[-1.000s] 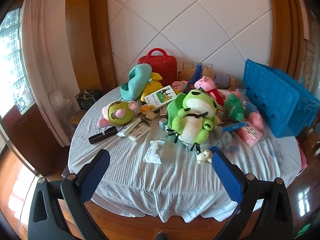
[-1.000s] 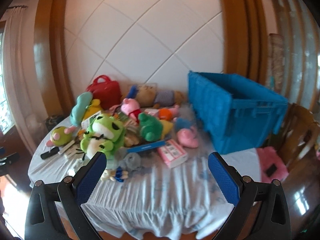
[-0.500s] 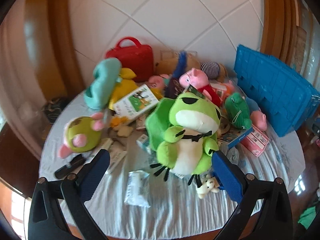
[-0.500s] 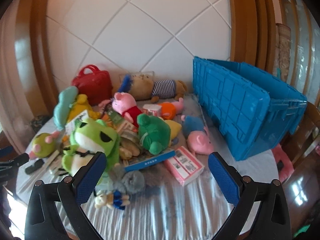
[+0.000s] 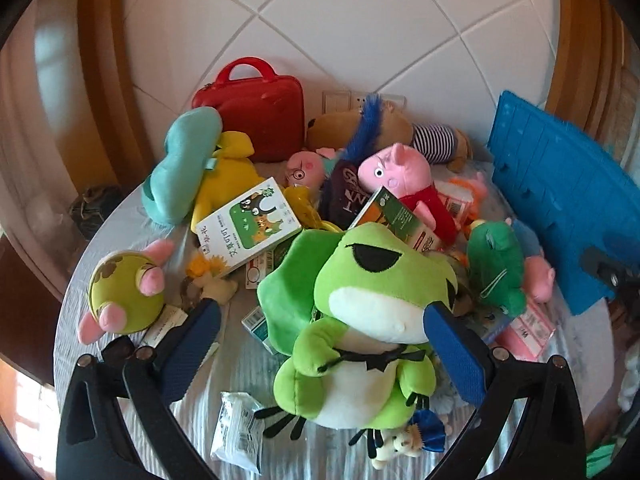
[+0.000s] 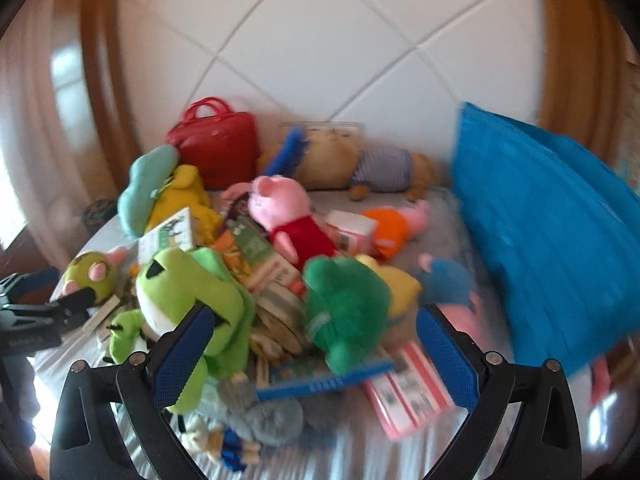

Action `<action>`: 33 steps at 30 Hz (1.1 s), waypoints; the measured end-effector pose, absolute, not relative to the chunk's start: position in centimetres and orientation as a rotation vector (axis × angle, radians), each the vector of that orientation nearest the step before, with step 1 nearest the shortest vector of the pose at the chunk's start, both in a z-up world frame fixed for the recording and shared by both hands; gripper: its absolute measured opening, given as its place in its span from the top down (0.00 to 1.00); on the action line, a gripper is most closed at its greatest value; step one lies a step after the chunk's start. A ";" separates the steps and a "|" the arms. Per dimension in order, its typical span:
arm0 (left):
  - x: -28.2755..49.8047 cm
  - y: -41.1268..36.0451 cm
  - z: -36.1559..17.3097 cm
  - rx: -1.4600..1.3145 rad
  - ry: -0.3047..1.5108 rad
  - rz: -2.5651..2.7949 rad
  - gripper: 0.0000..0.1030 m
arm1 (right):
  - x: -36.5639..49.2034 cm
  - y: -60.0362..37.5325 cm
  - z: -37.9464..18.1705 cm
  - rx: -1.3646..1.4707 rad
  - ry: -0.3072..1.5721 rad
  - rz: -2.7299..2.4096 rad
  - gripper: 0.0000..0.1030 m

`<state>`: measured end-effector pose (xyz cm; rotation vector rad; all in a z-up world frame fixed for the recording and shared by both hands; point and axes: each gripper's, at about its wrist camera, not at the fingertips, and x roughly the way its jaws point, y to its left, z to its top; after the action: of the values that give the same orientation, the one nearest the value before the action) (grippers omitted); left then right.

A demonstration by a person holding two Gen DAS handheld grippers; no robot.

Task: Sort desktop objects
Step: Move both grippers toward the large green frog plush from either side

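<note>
While both grippers hover over the round table, the left gripper (image 5: pixel 322 348) has its jaws spread wide and holds nothing; the light green frog plush (image 5: pixel 360 332) sits between its blue ribbed pads (image 5: pixel 188 344), low in the centre of the frame. The frog is soft and rounded, with a white belly and a black bow. It sits upright, its long axis vertical in the picture, and its face points toward the camera.

The right gripper (image 6: pixel 316 356) is also wide open and empty; its view is blurred. A dark green plush (image 6: pixel 346 312) lies between its fingers, with a flat blue box (image 6: pixel 324 382) below it.

A hard red case (image 5: pixel 260 120) stands at the upper centre of the left view, and a ribbed blue plastic crate (image 5: pixel 560 200) is at the right edge. A wrinkled pale cloth (image 5: pixel 240 368) covers the table.
</note>
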<state>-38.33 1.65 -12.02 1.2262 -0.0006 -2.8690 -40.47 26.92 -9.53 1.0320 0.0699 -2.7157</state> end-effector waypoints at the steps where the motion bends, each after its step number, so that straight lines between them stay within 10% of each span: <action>1: -38.6 1.9 -12.4 1.237 -0.019 -2.861 0.00 | -41.4 26.5 -10.0 1.038 0.070 -2.686 0.00; 26: -36.6 1.0 -22.9 1.191 0.406 -2.465 0.00 | -46.8 12.2 -18.2 0.956 0.554 -2.101 0.01; 33: -37.5 1.6 -22.5 1.187 0.482 -2.520 0.00 | -52.1 16.4 -20.5 1.075 0.374 -2.101 0.01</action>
<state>-37.47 1.61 -22.53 1.1872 0.4817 -2.5197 -52.08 16.40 -20.46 1.0746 0.3741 -2.1012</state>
